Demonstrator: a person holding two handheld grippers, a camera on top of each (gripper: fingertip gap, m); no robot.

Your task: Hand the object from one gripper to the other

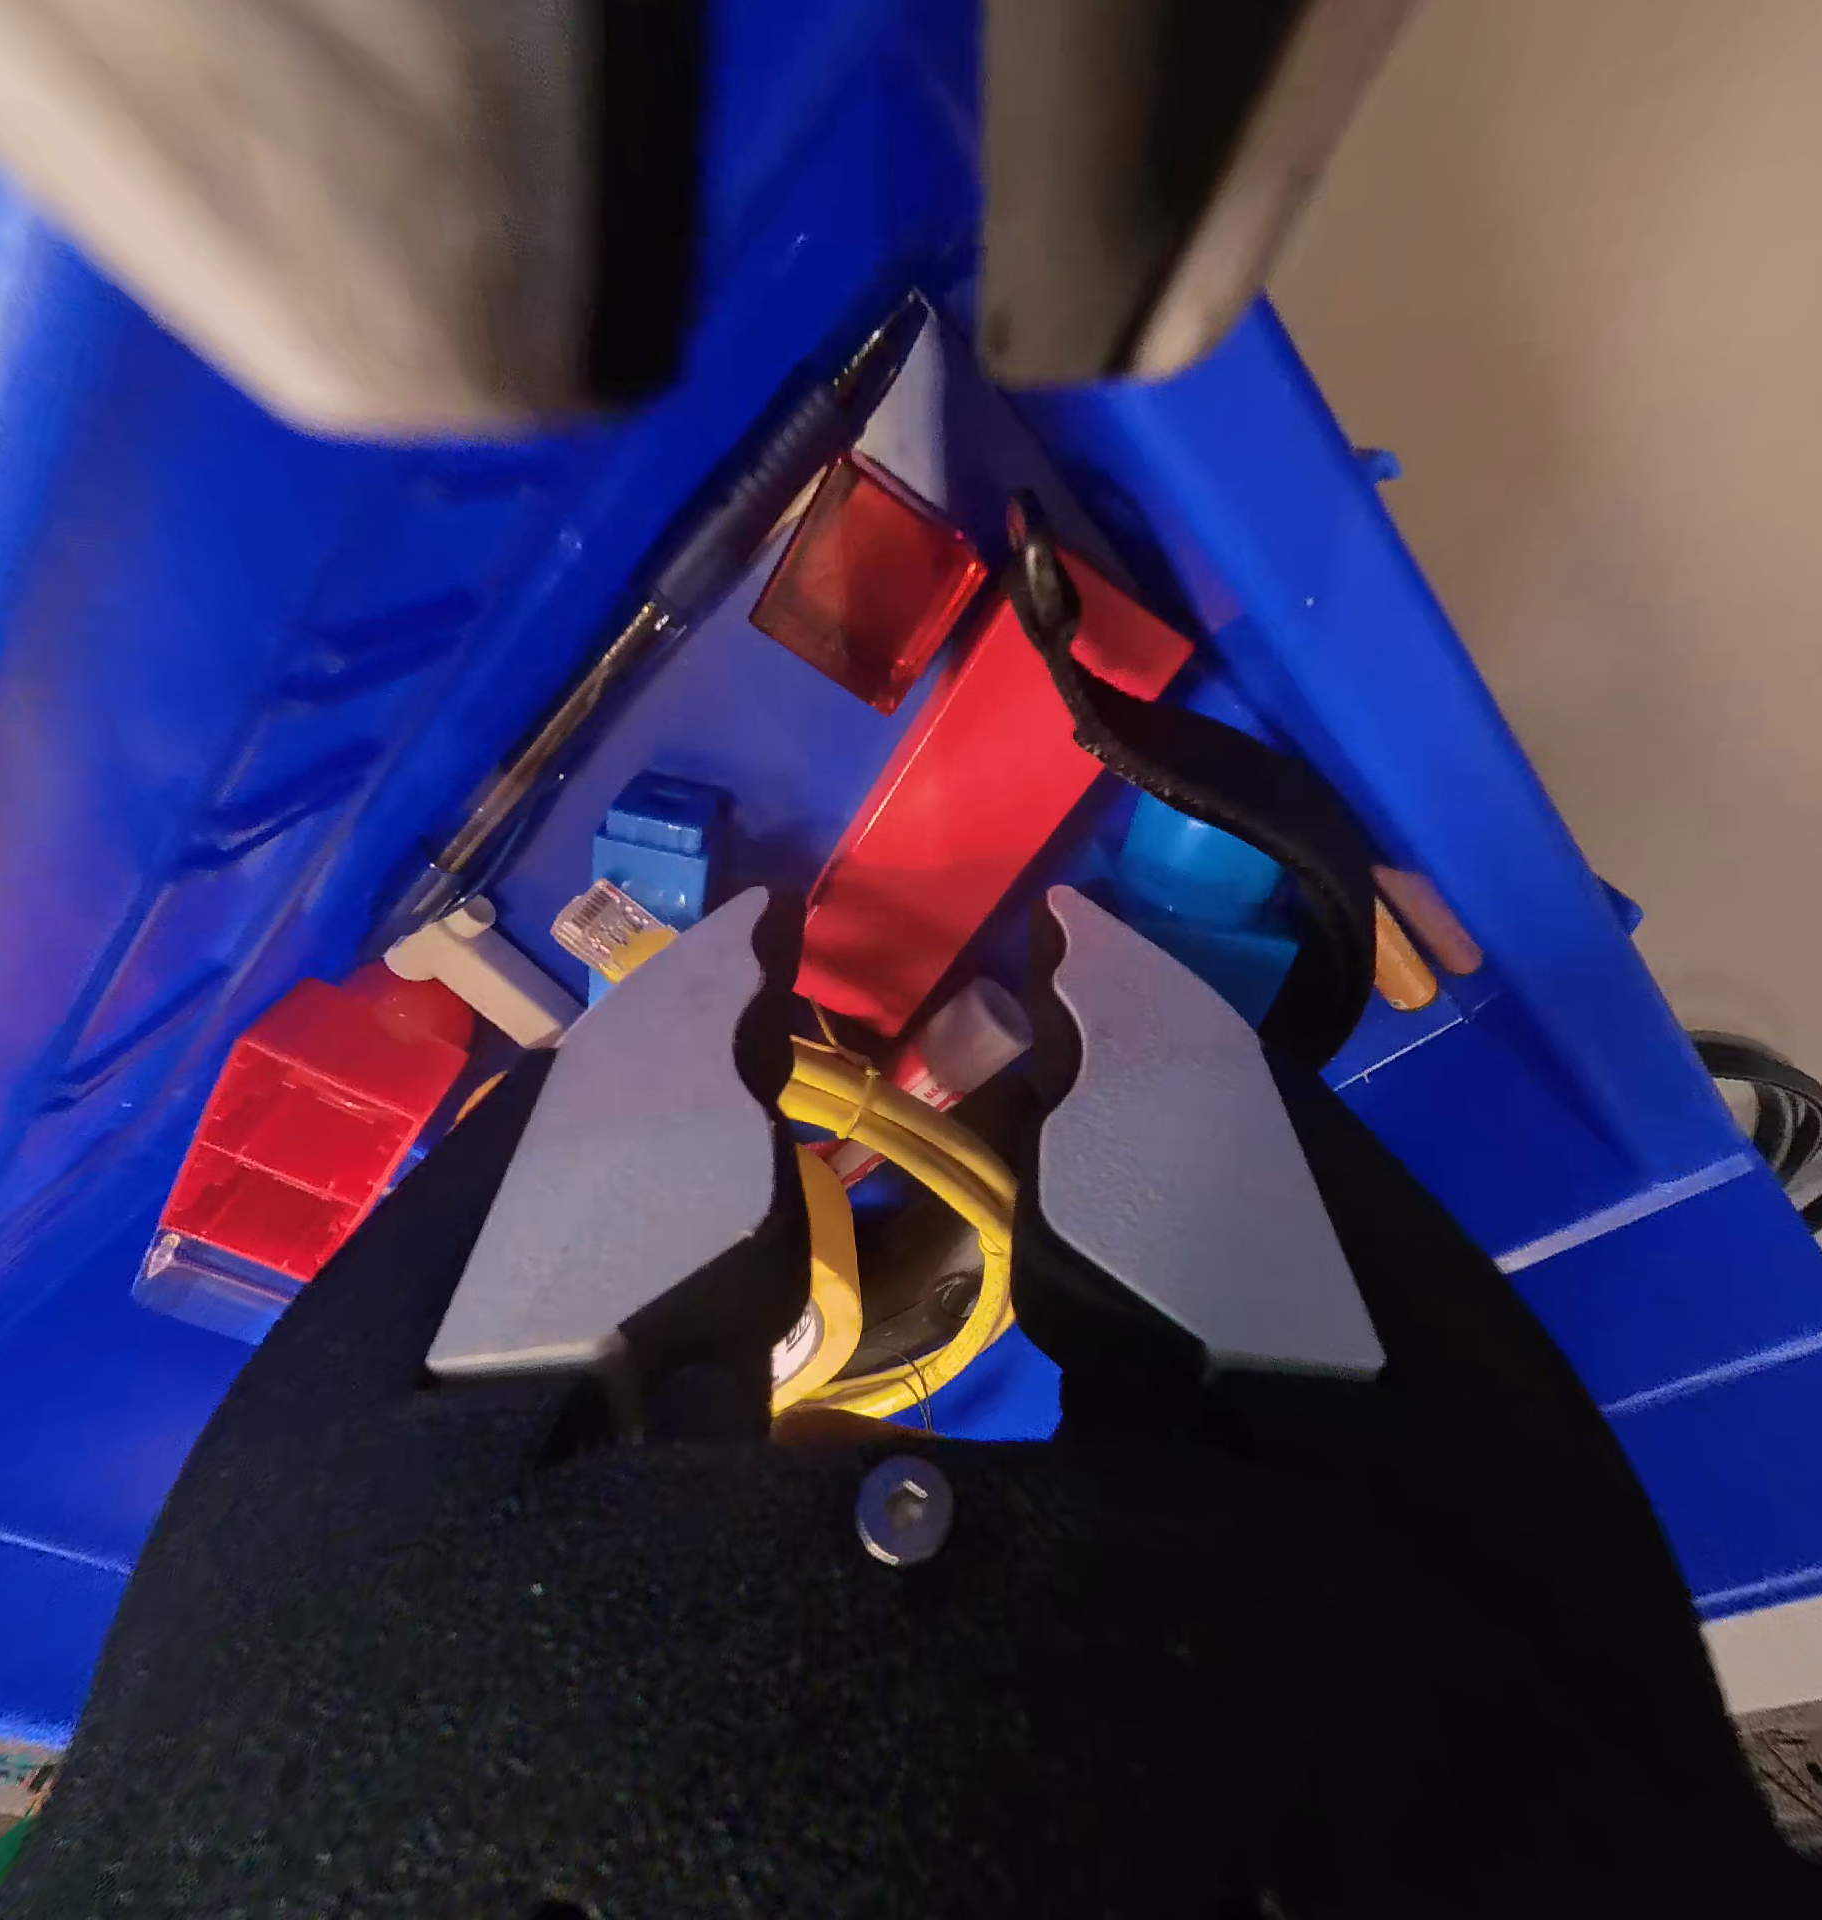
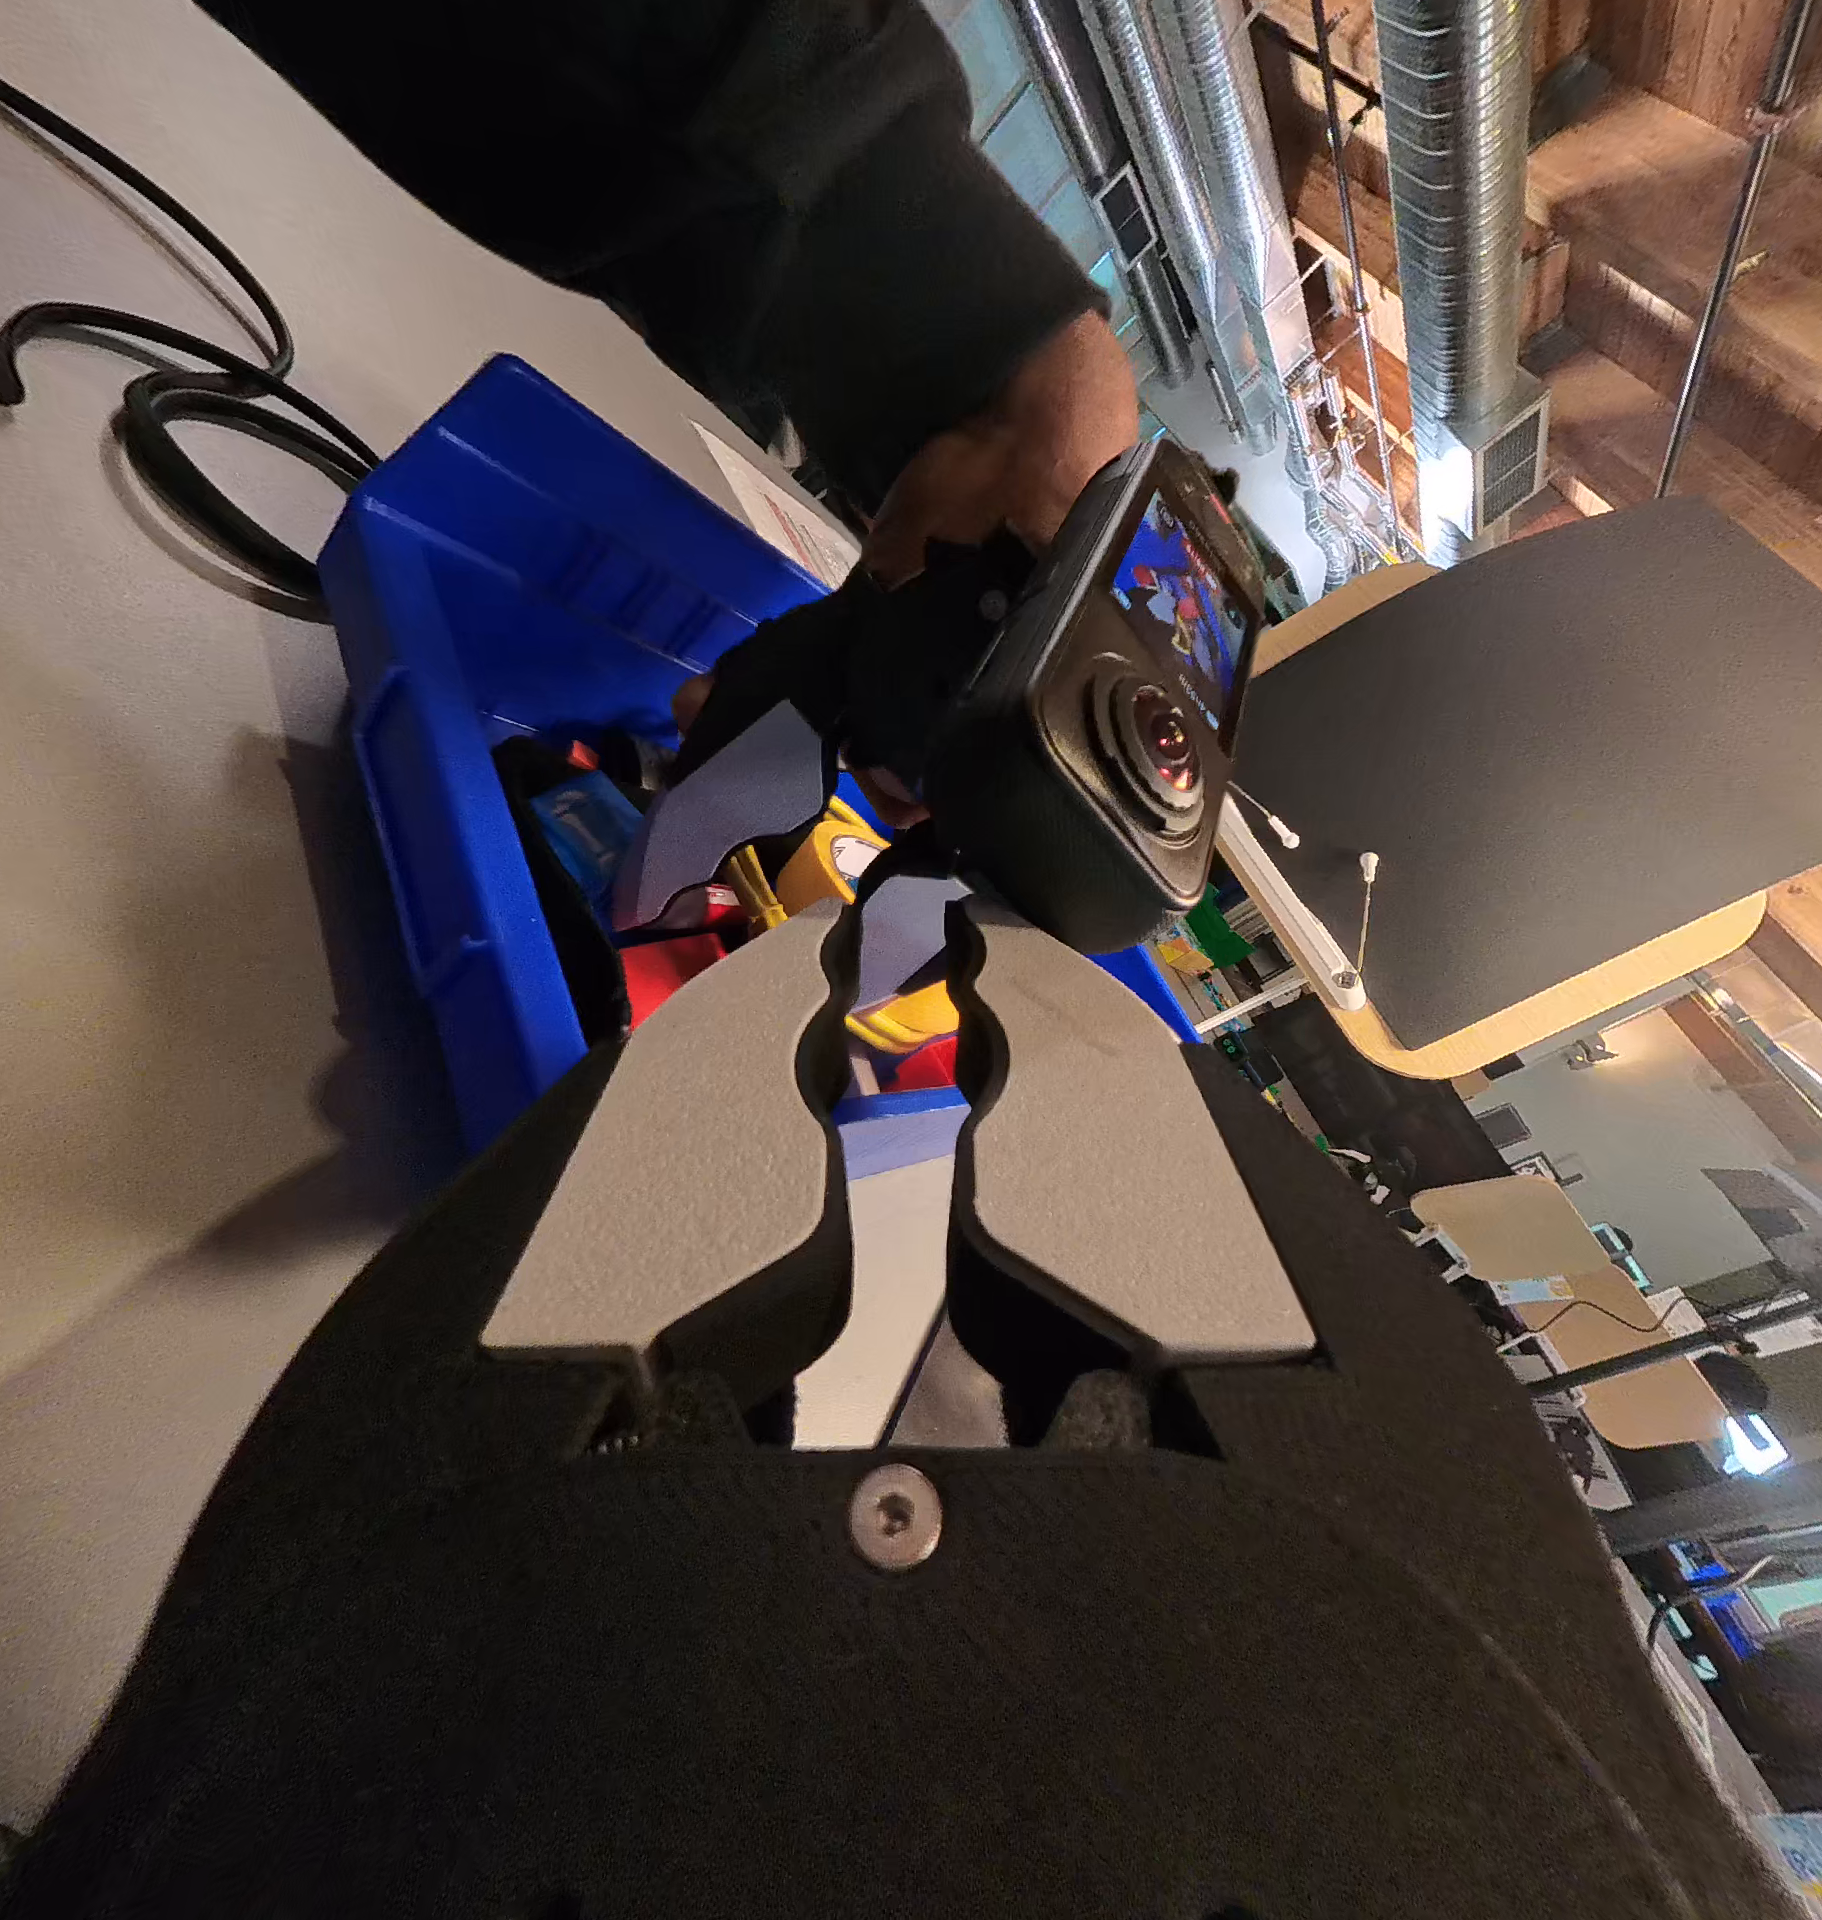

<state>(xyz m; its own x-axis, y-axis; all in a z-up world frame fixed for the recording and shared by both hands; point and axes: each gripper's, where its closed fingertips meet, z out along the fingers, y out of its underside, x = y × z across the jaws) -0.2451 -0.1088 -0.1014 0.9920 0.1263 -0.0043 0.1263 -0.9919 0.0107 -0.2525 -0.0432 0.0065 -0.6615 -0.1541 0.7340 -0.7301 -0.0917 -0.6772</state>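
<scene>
My left gripper (image 1: 907,914) is open and reaches down into a blue bin (image 1: 1509,935) full of small parts. A yellow tape roll (image 1: 832,1236) and a coiled yellow cable (image 1: 917,1112) lie between its fingers, near their base; I cannot tell if they touch. A long red block (image 1: 938,831) lies just past its fingertips. My right gripper (image 2: 896,920) hovers at the bin's (image 2: 439,831) near rim, empty, its jaws a narrow gap apart. The right wrist view shows the left gripper (image 2: 819,873) astride the tape roll (image 2: 834,857), with its camera (image 2: 1125,707) above.
The bin also holds a clear red cube (image 1: 865,582), a red brick (image 1: 304,1122), a blue connector (image 1: 647,842), a pen (image 1: 616,665), a black strap (image 1: 1198,758) and a blue brick (image 1: 1198,883). A black cable (image 2: 211,416) lies on the grey table beside the bin. Some 12 centimeters of space lies between my two pairs of fingers.
</scene>
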